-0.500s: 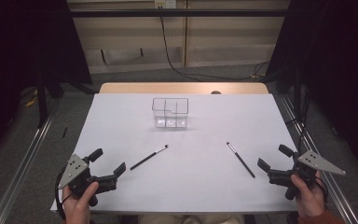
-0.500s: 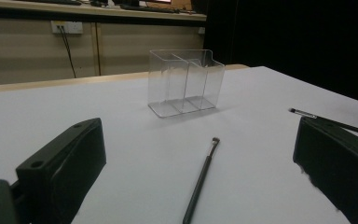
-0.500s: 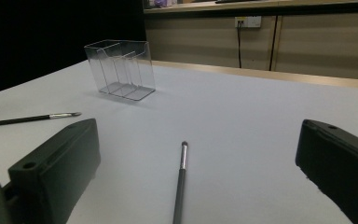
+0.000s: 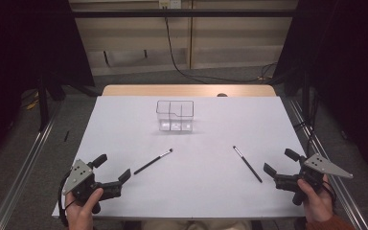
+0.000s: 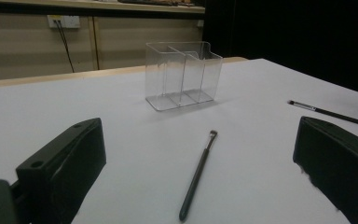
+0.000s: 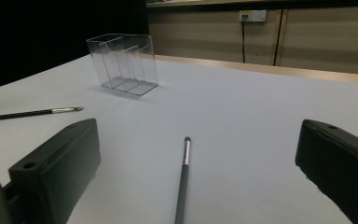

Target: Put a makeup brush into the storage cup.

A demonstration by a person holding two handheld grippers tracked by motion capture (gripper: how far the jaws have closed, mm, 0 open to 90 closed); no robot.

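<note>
Left gripper: black blocky body, grey three-cornered plate on top with small dark holes (screws, probably), black cable looping off the rear by the hand. Fingers are thick, matte black, slab-shaped with rounded corners; one small round hole near the top edge of the nearer one. Right gripper: same build, black body, grey triangular plate with a few dark dots, black handle under the hand. Its fingers are the same black blocks, also with a round hole. Right wrist shows a rust-orange sleeve cuff at the frame's bottom edge.
</note>
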